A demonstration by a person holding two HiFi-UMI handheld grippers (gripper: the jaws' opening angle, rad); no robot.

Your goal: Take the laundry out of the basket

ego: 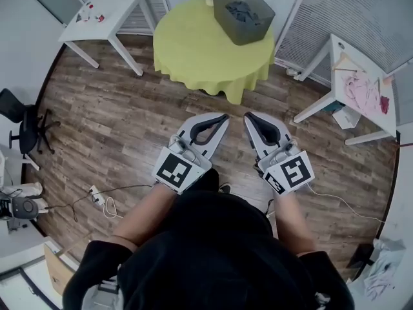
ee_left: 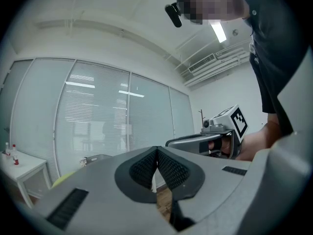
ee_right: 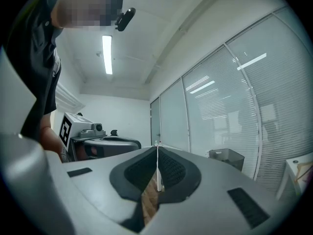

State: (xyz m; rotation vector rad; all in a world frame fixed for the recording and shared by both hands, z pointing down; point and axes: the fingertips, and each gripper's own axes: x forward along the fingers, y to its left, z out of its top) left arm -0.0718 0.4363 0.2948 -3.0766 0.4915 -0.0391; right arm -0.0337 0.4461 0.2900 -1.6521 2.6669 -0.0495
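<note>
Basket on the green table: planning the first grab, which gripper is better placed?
Right, marginally: the basket sits right of centre on the table, ahead of the right gripper; the left gripper is offset.

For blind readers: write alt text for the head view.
A person holds the left gripper and right gripper, both shut, side by side above a wood floor. A grey basket of dark laundry sits on a green table.
</note>
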